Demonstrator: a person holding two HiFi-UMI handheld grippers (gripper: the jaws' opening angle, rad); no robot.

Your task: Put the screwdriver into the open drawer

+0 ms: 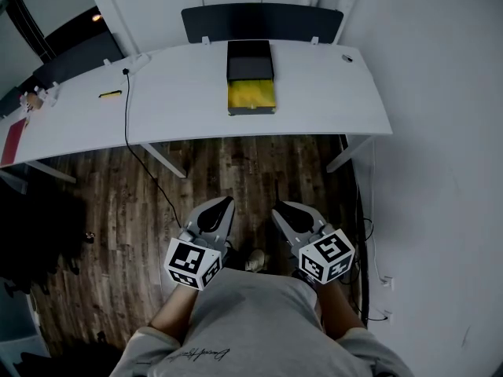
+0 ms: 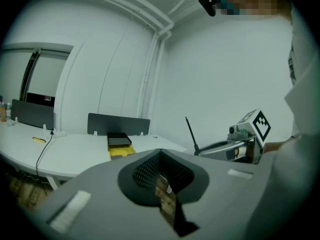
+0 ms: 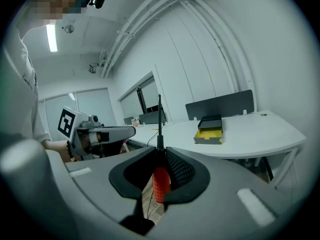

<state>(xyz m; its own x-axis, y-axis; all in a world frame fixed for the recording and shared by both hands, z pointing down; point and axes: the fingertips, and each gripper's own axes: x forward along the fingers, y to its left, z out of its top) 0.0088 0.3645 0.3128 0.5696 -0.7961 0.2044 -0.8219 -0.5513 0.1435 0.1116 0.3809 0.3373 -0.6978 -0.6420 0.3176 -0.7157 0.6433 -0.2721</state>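
at twelve o'clock on the white table [image 1: 181, 93] sat the open drawer [image 1: 251, 96], yellow inside. our right gripper [image 1: 280, 209] clamped the red-handled screwdriver [image 3: 161, 183]; our left gripper [image 1: 226, 203] kept its jaws together, empty. the script on our shirt [image 1: 236, 320] was unreadable.

The table [image 1: 330, 93] spans the far side, with a partition panel [image 1: 263, 22] along its far edge. A drawer unit [image 1: 250, 60] sits on it just before the panel, its open drawer [image 1: 251, 96] drawn toward the near edge. Well to the left, a cable [image 1: 126, 108] crosses the table and drops to the floor [image 1: 118, 203]. Near, over the floor, the left gripper [image 1: 226, 201] and right gripper [image 1: 277, 207] sit side by side, the screwdriver [image 3: 160, 184] clamped between the right one's jaws
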